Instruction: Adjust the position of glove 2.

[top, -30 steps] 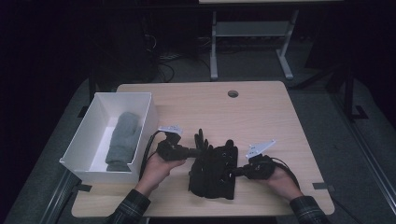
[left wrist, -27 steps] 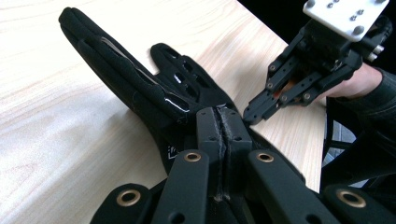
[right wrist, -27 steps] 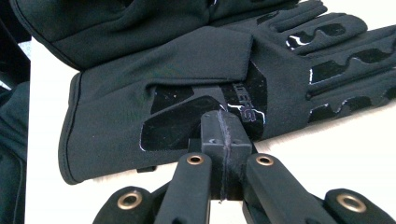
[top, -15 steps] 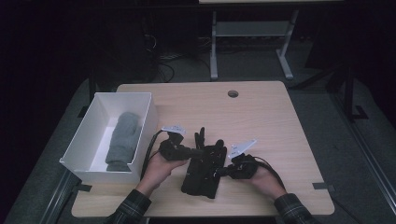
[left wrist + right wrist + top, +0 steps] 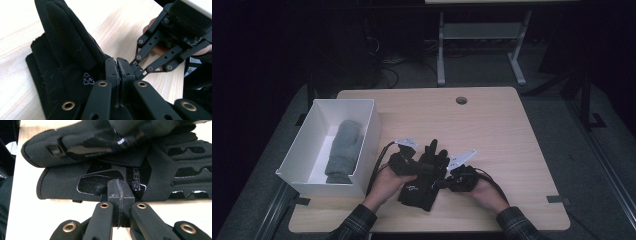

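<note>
The gloves [image 5: 422,175] are black, with glossy black panels, pale grey lettering on the cuff and a small white triangular emblem, and they lie on a light, pale-grained wooden bench [image 5: 492,125]. At about nine o'clock from them a white box [image 5: 362,125] holds a grey glove [image 5: 343,150]. The left gripper [image 5: 119,65] and right gripper [image 5: 119,188] are matt black with brass-coloured rivets, each topped by a light grey plate, and the person's sleeves [image 5: 354,225] show a dark plaid.
</note>
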A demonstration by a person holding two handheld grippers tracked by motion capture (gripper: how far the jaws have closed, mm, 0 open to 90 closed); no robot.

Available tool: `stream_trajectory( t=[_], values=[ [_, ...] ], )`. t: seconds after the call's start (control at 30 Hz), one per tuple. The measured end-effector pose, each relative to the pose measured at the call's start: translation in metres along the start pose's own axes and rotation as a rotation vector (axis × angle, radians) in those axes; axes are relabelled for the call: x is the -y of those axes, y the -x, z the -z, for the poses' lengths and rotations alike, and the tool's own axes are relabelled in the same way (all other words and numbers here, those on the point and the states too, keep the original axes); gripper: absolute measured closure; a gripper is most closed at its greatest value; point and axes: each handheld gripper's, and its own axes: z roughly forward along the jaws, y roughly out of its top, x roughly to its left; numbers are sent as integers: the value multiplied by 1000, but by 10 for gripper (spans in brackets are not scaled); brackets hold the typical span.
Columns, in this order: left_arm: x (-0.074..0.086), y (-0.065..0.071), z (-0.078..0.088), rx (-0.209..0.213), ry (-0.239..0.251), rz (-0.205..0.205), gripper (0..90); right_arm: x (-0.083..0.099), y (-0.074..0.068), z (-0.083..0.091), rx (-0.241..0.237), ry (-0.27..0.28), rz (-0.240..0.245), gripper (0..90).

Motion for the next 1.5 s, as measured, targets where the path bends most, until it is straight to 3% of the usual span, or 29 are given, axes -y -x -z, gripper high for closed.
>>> stream_trajectory(
  t=[0.3,0.43,0.47,0.53,0.67,0.77,0.87,1.03,1.33,1.5],
  values=[
    [-2,3,-12,1,-20,-9,867,-2,-4,-4,-1,4,9,900],
    [0,5,-11,2,-32,-26,731,-1,-2,4,20,10,31,863],
    [1,6,-9,5,-23,-24,724,0,-1,8,25,14,17,841],
    [2,7,-8,5,-24,-19,739,4,5,19,53,32,4,792],
    [5,12,-12,14,-50,-36,847,18,24,49,150,83,-66,622],
    [6,20,-23,24,-74,-47,873,31,40,65,219,108,-121,518],
    [7,24,-35,6,-127,-80,889,41,54,74,272,118,-169,429],
    [12,28,-39,-23,-186,-120,895,50,69,79,343,139,-231,334],
    [22,25,-21,-84,-248,-148,895,54,76,72,447,104,-238,240],
    [27,25,-13,-116,-266,-163,895,56,77,69,467,97,-231,213]
  ],
)
